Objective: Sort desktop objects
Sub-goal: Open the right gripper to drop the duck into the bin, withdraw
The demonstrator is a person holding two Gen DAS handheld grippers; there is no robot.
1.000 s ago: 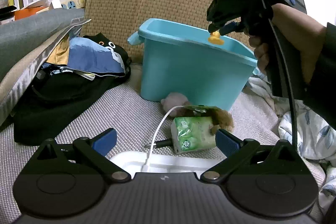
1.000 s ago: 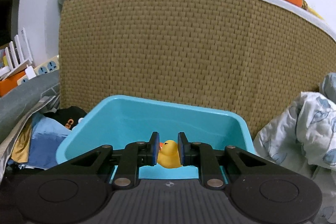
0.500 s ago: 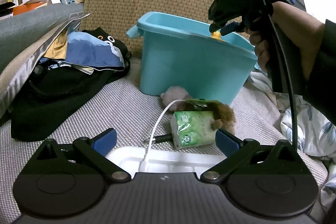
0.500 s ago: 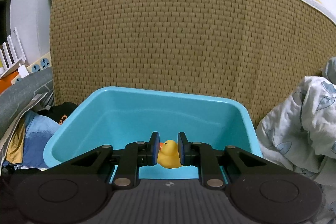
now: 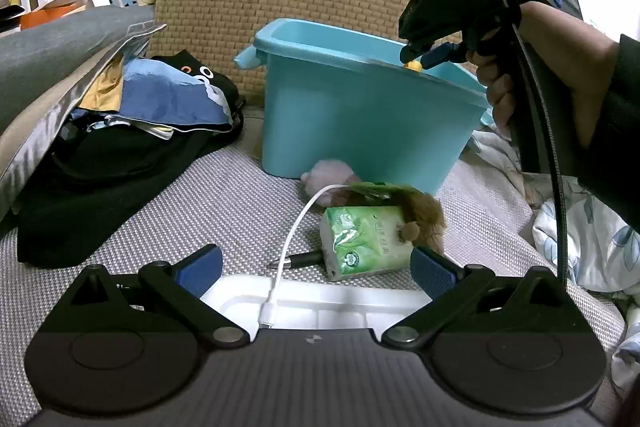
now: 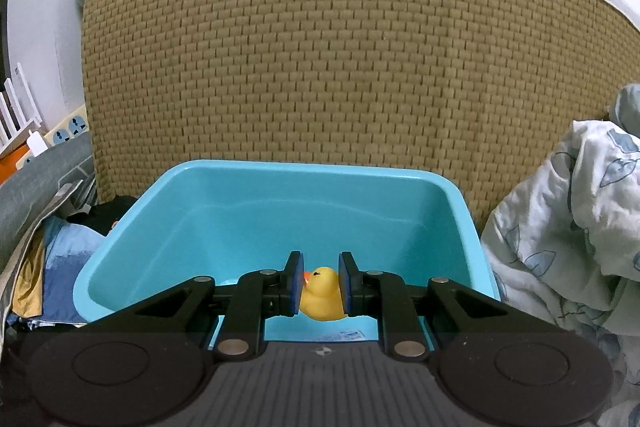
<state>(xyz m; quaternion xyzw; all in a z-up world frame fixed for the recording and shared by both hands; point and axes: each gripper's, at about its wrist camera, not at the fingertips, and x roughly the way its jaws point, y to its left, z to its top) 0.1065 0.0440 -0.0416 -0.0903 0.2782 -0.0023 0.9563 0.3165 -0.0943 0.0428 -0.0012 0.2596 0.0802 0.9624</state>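
We hold the right hand-held gripper over the open blue bin, its blue pads clamped on both sides of a yellow duck. The duck hangs above the bin's interior, near the front wall, beak toward the left pad. In the left wrist view the same duck shows just at the bin's rim, with our right hand on the grip.

Our left hand-held gripper stands wide open with nothing between its pads, pointed at the grey woven surface in front of the bin. There lie a green tissue pack, a brown plush touching it, a pink plush against the bin, a pen, and a white cable running onto a white tray just below the pads.
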